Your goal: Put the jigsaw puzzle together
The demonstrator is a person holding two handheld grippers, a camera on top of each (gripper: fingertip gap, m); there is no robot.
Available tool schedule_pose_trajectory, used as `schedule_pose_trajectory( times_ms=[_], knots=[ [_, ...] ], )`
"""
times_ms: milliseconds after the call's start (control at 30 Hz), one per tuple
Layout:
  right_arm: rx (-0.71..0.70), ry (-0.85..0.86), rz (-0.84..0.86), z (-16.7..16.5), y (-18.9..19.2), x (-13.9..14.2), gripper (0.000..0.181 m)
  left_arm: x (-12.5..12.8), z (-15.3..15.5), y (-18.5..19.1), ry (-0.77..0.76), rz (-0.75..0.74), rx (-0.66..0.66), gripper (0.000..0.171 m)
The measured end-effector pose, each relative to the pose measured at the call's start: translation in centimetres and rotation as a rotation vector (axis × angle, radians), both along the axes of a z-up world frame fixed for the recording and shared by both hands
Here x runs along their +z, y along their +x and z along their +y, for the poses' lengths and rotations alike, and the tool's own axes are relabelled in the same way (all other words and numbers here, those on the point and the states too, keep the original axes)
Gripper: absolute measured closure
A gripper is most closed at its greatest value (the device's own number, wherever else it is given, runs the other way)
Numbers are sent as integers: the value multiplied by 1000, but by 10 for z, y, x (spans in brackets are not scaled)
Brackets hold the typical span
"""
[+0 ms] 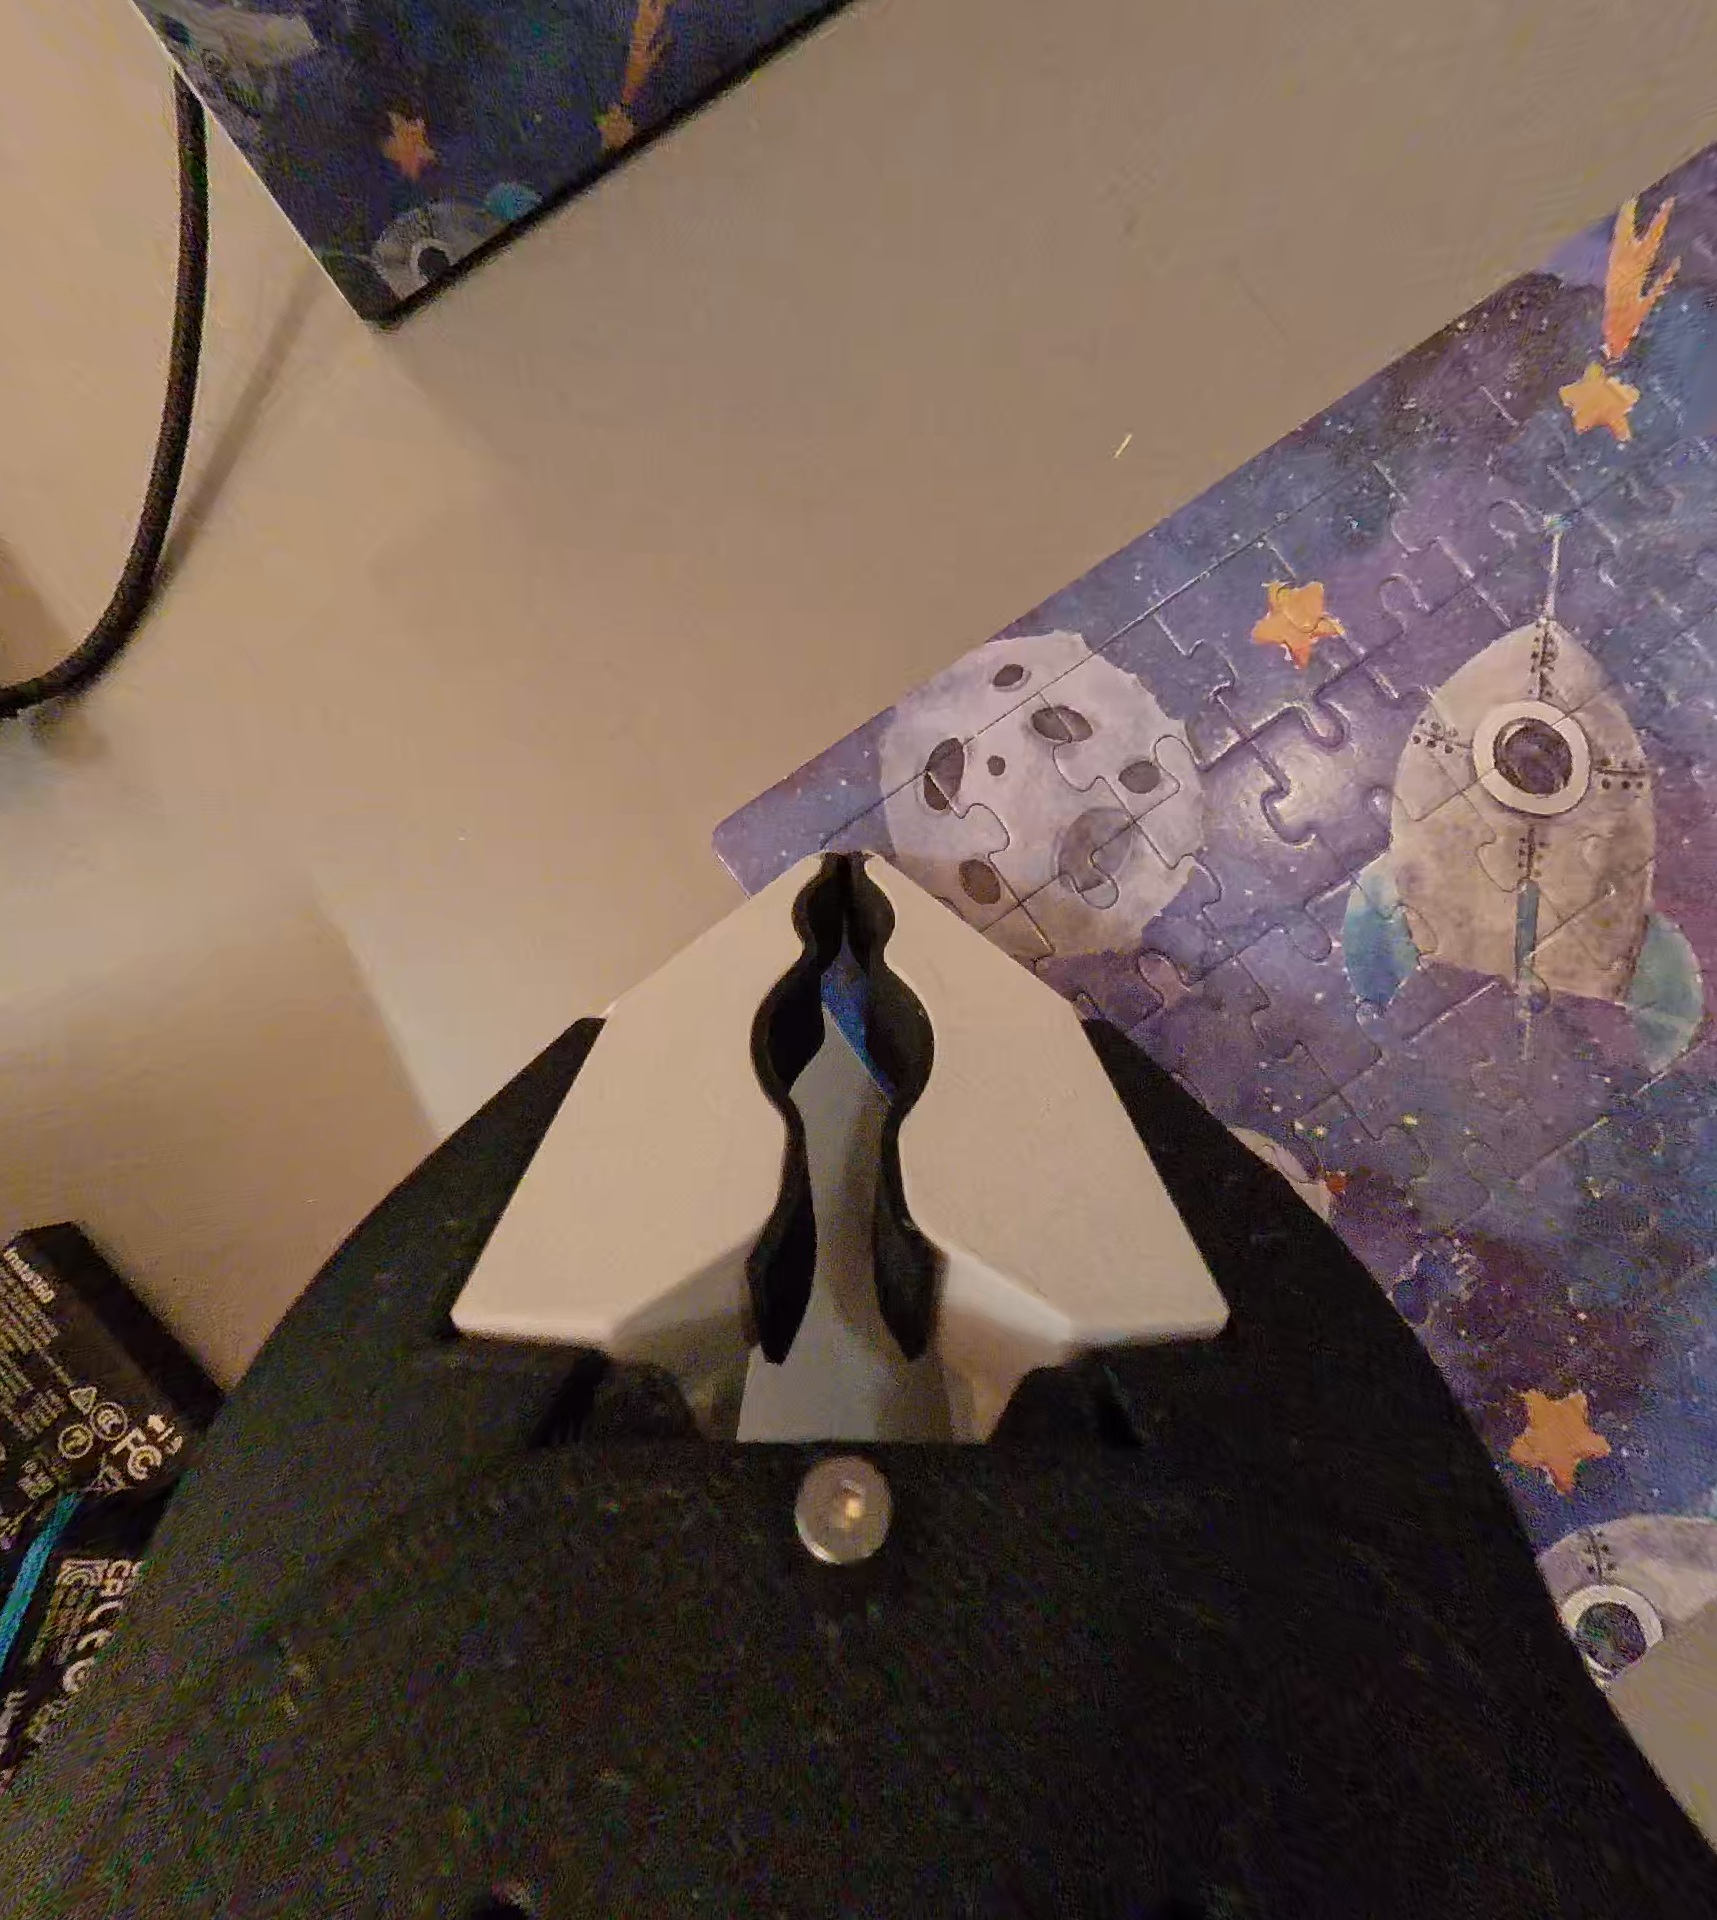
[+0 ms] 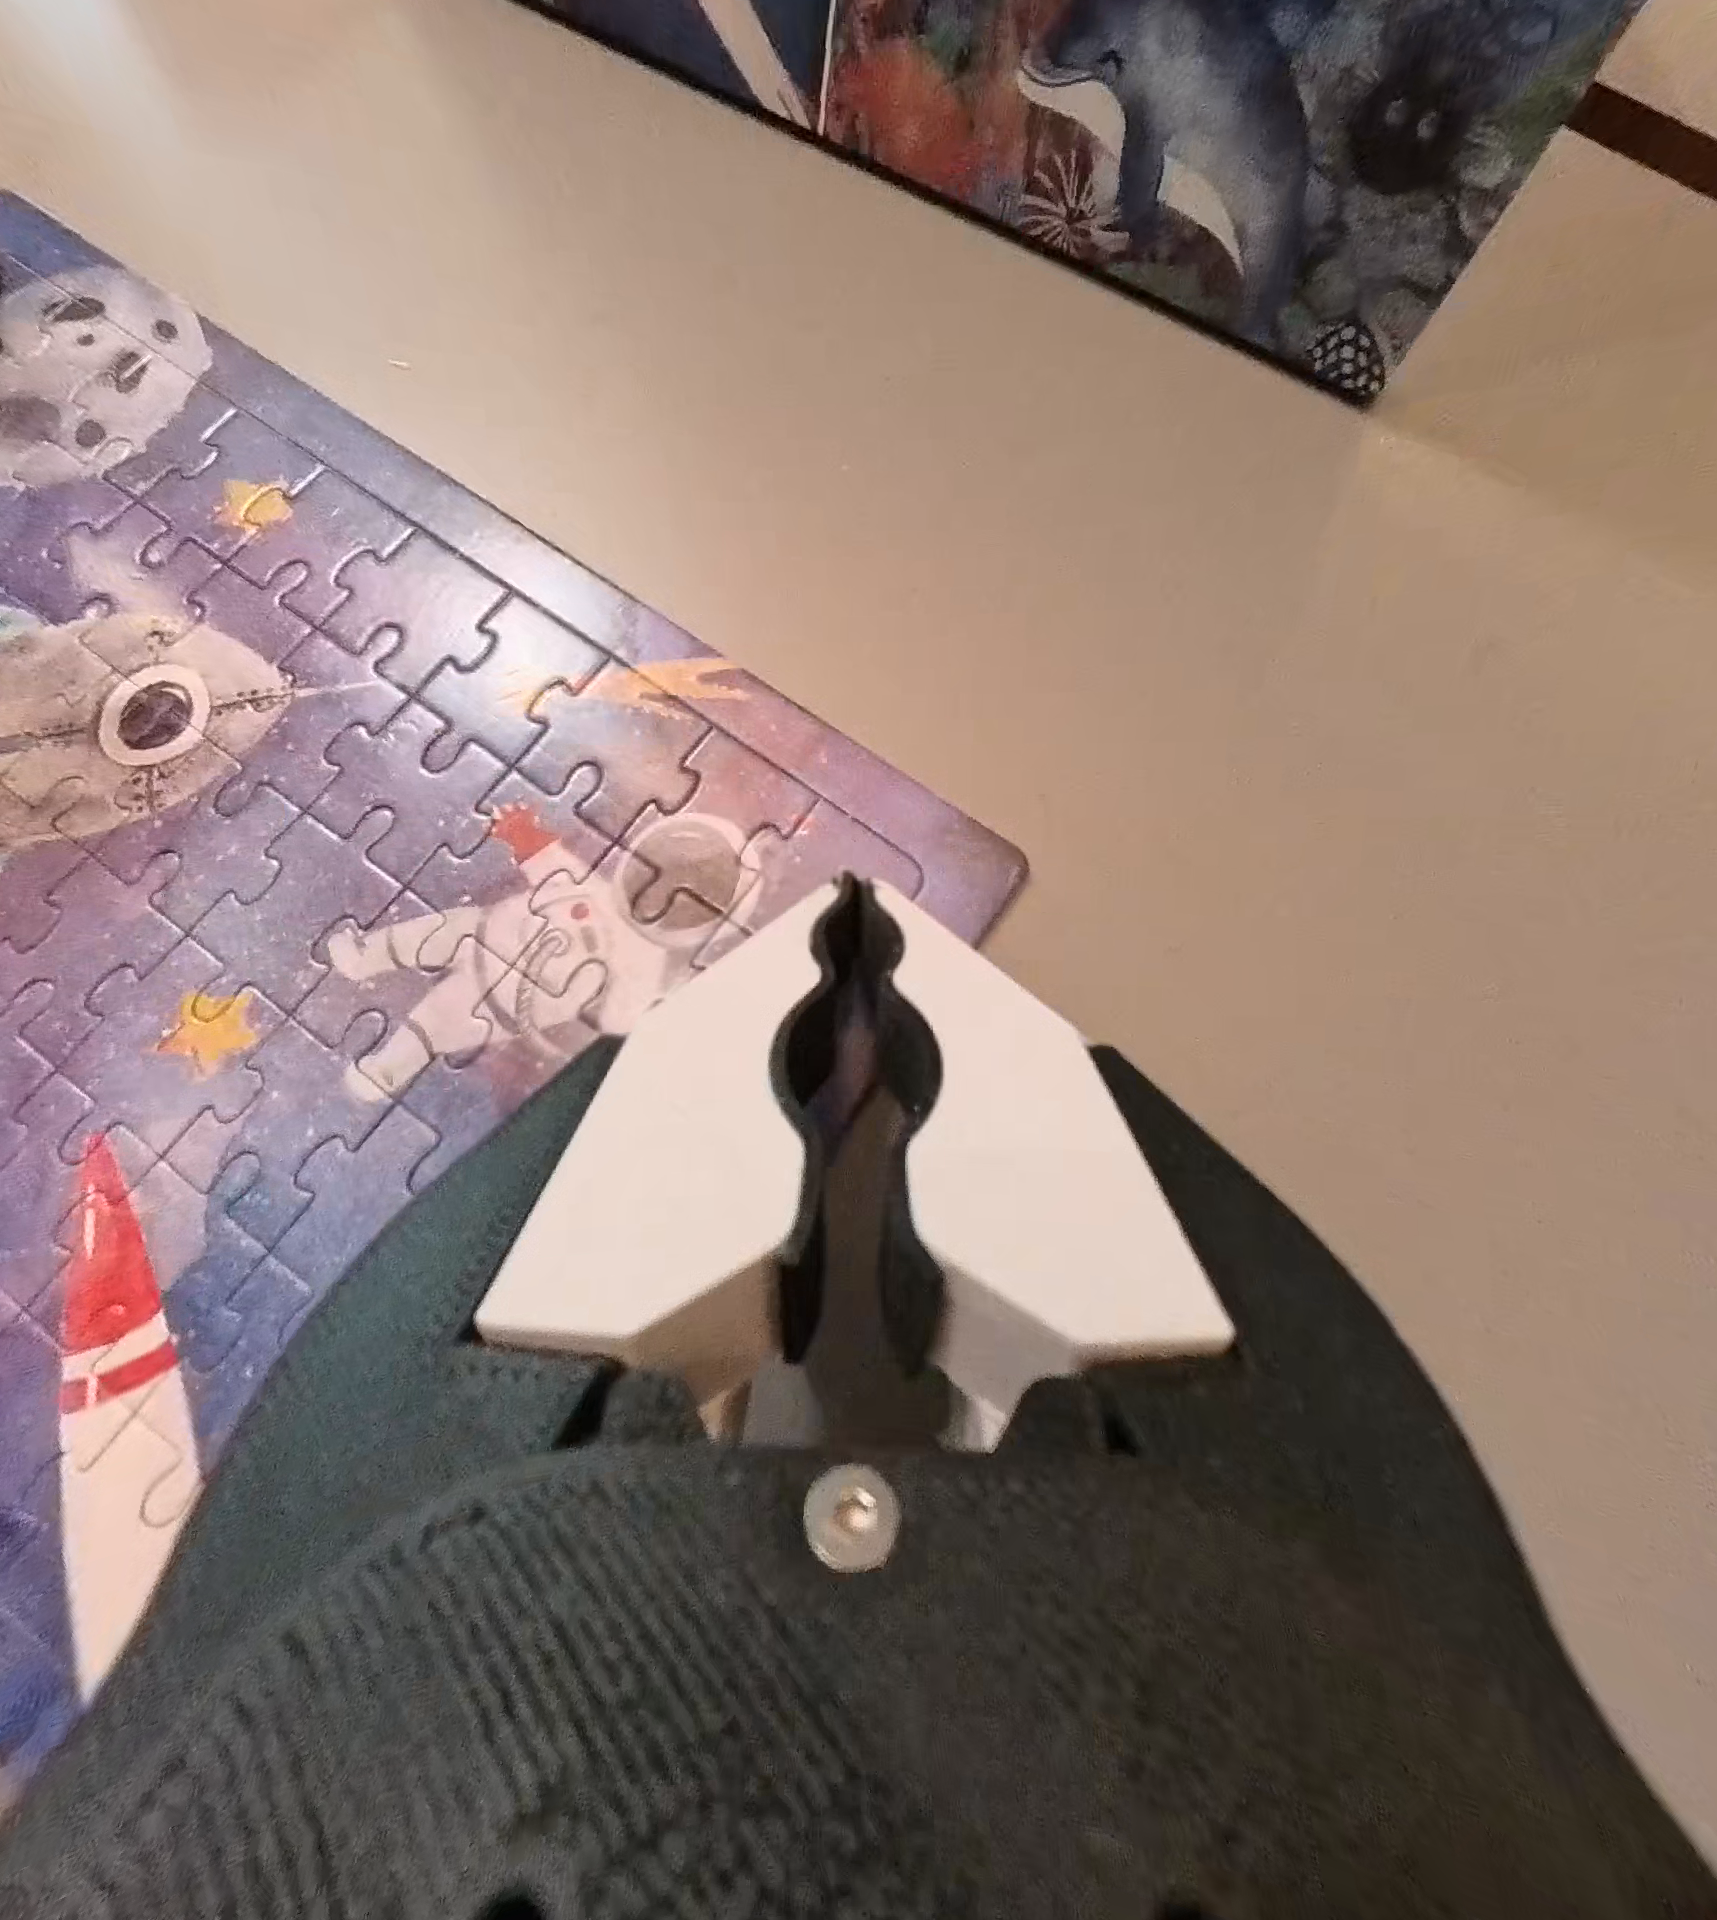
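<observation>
The jigsaw puzzle (image 1: pixel 1280 904) lies flat on the beige table (image 1: pixel 729 468). It shows a purple space scene with a grey moon (image 1: pixel 1030 790), a grey rocket and orange stars, and its pieces look joined. My left gripper (image 1: pixel 846 864) is shut, with its tips at the puzzle's corner beside the moon. In the right wrist view the puzzle (image 2: pixel 334 665) shows an astronaut (image 2: pixel 563 935) and a red and white rocket. My right gripper (image 2: pixel 850 891) is shut, with its tips over the corner near the astronaut. I cannot tell whether either gripper pinches the puzzle's edge.
A box printed with the space picture (image 1: pixel 418 135) stands at the far left, with a black cable (image 1: pixel 179 364) beside it. A black labelled box (image 1: pixel 23 1382) lies near my left gripper. A box with dinosaur art (image 2: pixel 1197 156) stands beyond the puzzle on the table (image 2: pixel 1353 727).
</observation>
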State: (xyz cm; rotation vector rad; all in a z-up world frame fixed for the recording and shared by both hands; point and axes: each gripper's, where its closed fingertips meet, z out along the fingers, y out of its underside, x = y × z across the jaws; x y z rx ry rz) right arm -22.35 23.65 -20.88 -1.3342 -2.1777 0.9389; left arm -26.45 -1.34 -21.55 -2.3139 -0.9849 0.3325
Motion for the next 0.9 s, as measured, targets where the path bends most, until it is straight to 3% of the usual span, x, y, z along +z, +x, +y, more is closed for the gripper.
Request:
schedule_pose_trajectory(
  times_ms=[133,267,367,467,600,733,900],
  knots=[
    [1,142,21,3,-2,3,181,1,2,-2,-98,82,-12,171],
    [40,82,53,-22,2,12,181,19,47,28,142,71,-117,171],
    [27,128,63,-26,-5,16,181,19,60,24,67,139,-125,171],
    [-21,115,43,-6,-10,15,181,11,50,3,-6,174,-72,171],
    [2,54,13,3,0,5,181,0,36,5,75,64,-49,171],
    [29,53,-15,-5,37,5,181,0,20,30,20,86,-68,171],
    [16,33,-66,-26,113,3,181,0,11,105,59,33,-111,171]
  ],
)
